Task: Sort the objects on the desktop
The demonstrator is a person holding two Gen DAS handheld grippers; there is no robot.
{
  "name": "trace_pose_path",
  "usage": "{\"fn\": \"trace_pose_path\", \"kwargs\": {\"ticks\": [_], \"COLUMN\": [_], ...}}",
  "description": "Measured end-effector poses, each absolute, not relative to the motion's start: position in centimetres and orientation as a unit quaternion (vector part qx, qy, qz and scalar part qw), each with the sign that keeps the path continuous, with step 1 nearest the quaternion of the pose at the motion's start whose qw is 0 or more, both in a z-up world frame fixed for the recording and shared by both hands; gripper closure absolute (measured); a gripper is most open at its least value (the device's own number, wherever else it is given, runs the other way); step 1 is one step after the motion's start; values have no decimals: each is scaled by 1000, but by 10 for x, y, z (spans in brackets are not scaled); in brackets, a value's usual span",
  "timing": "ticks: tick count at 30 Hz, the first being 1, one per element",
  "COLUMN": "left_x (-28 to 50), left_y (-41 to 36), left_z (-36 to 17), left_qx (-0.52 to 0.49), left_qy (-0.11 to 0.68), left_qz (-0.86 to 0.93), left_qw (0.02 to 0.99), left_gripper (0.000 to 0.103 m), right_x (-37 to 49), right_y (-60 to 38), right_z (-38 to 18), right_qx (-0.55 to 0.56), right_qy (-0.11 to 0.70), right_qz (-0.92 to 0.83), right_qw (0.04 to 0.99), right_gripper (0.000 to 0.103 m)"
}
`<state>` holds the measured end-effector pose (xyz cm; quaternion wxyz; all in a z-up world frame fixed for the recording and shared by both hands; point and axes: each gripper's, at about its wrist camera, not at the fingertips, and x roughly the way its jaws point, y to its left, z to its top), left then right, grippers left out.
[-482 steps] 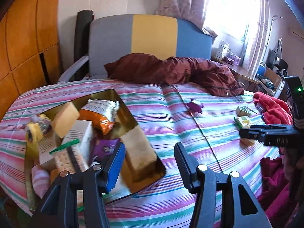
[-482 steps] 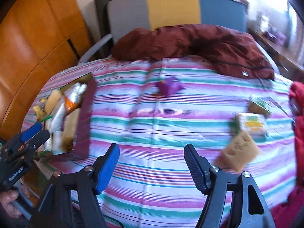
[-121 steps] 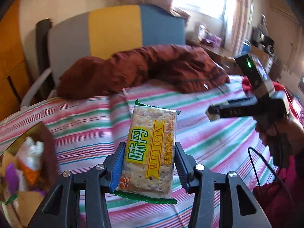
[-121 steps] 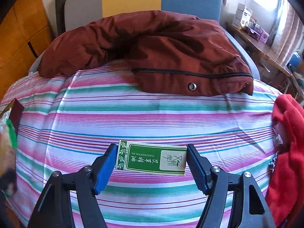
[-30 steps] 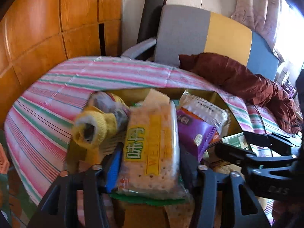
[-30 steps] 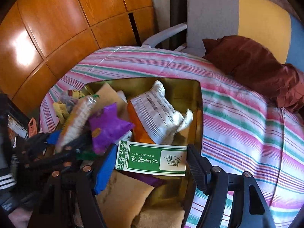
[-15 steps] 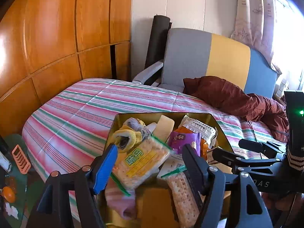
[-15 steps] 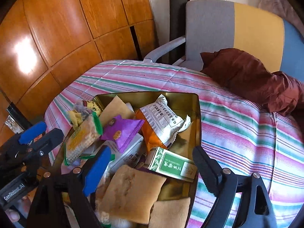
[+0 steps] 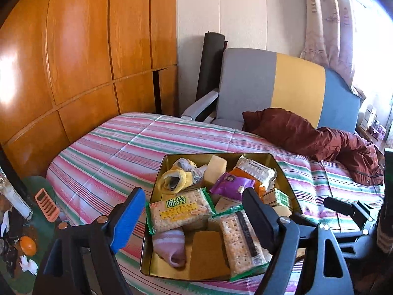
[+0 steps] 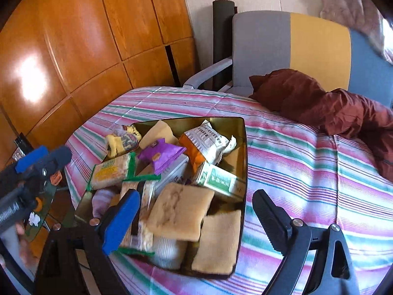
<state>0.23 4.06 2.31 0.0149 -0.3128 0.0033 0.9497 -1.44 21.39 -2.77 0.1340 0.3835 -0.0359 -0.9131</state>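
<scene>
A gold metal tray [image 9: 285, 169] sits on the striped bed, full of snacks and cloths. The green-trimmed cracker pack [image 9: 180, 207] lies in its left part, beside a yellow sock [image 9: 175, 178]. The green tea-oil box [image 10: 219, 178] lies near the tray's right wall [image 10: 242, 147]. My left gripper [image 9: 196, 217] is open and empty above the tray's near end. My right gripper [image 10: 196, 217] is open and empty over the near right corner, above tan sponges [image 10: 180, 211]. The left gripper also shows at the left edge of the right wrist view [image 10: 40, 158].
A purple snack bag [image 9: 232, 184] and an orange-white bag [image 10: 206, 142] lie mid-tray. A maroon jacket [image 9: 316, 139] lies at the bed's far right before a grey, yellow and blue chair [image 9: 277, 86]. Wooden panels [image 9: 73, 49] line the left. Clutter lies on the floor [image 9: 24, 243].
Both grippers have pulled back and up from the tray, still open. The cracker pack and the green box lie in the tray where they dropped.
</scene>
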Motion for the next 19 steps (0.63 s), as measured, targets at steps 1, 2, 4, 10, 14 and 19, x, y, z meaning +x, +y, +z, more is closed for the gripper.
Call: {"fn": "trace_pose_path", "kwargs": {"ticks": [1, 2, 4, 10, 14, 19], "left_x": [4, 6, 11, 22, 26, 27], "left_y": [42, 44, 48, 62, 71, 74], "left_z": [25, 27, 31, 32, 29, 28], "left_qx": [-313, -312, -304, -301, -293, -292], "left_qy": [1, -3, -1, 0, 23, 23], "left_qz": [949, 950, 953, 954, 956, 956], "left_qw": [18, 20, 13, 3, 0, 5], "left_gripper": [21, 21, 20, 21, 35, 38], "right_x": [-9, -5, 4, 21, 26, 28], "right_y": [215, 215, 218, 228, 239, 256], "right_z": [-27, -27, -29, -37, -43, -49], "right_qx": [380, 379, 377, 381, 386, 389], "right_qy": [-36, -36, -37, -37, -43, -60], "right_qz": [-915, -915, -916, -916, -915, -915], "right_qw": [133, 132, 128, 115, 106, 87], "right_gripper": [9, 9, 8, 8, 8, 8]}}
